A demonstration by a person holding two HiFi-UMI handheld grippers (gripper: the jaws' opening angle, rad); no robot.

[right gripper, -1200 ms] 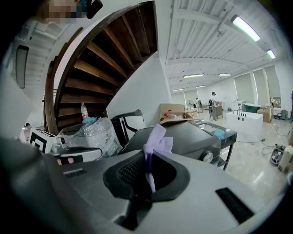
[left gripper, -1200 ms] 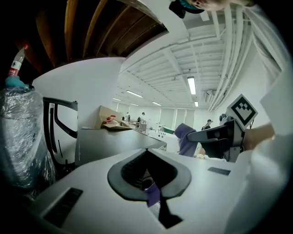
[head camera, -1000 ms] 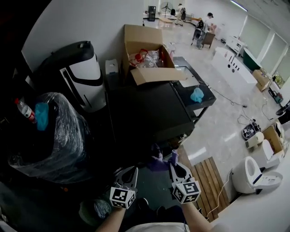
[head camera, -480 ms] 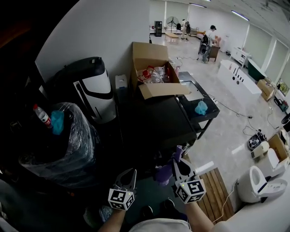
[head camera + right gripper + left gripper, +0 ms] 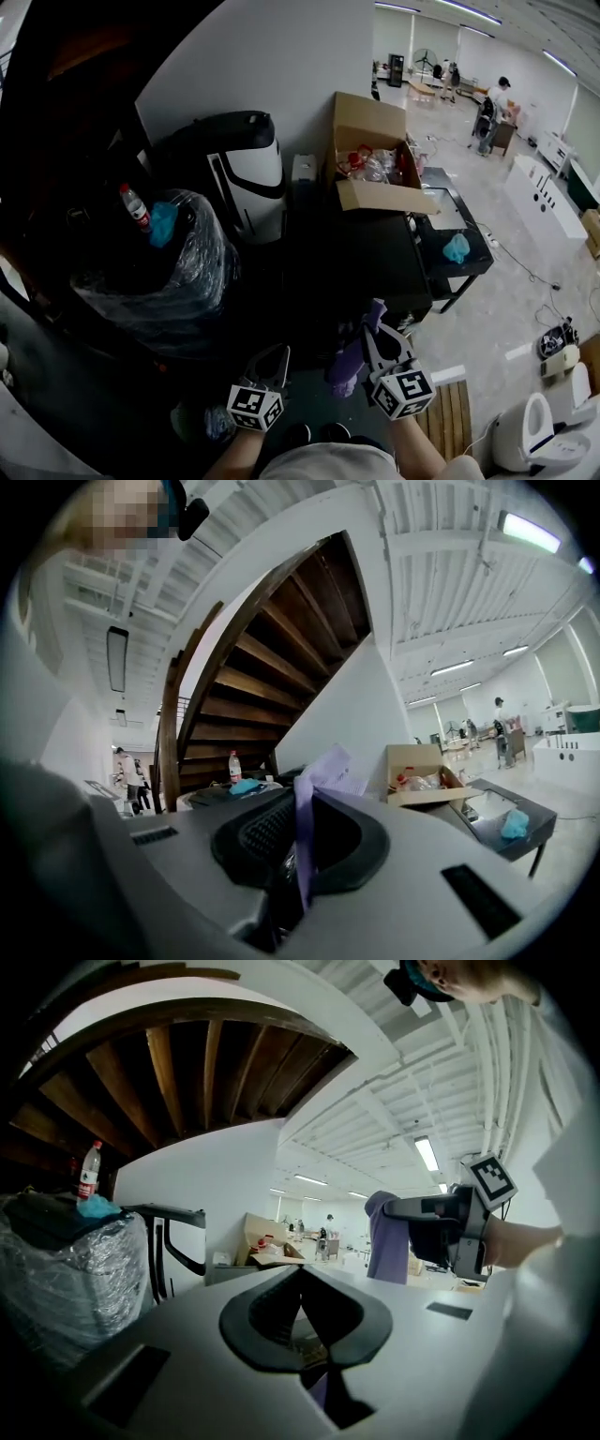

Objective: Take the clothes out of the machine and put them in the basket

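Note:
A purple cloth (image 5: pixel 347 361) hangs from my right gripper (image 5: pixel 373 323), which is shut on it and held level in front of me. In the right gripper view the cloth (image 5: pixel 328 766) stands up between the closed pads of the right gripper (image 5: pixel 302 794). My left gripper (image 5: pixel 278 352) is beside it on the left, apart from the cloth; its pads (image 5: pixel 272 1307) meet at the tip with nothing seen gripped. From the left gripper view the right gripper (image 5: pixel 403 1208) shows with the cloth (image 5: pixel 386 1241) drooping. The dark low machine (image 5: pixel 366 262) lies ahead; its opening is hidden.
A plastic-wrapped bin (image 5: pixel 150 281) with a water bottle (image 5: pixel 134 208) stands left. Behind are a black-and-white appliance (image 5: pixel 244 173), an open cardboard box (image 5: pixel 375 159) and a black cart (image 5: pixel 450 272). A round container (image 5: pixel 202 422) sits by my feet. Wooden stairs (image 5: pixel 272 649) rise at the left.
Both grippers have risen, the right one carrying the purple cloth up with it. The head view has swung left, so the bin and box sit further right.

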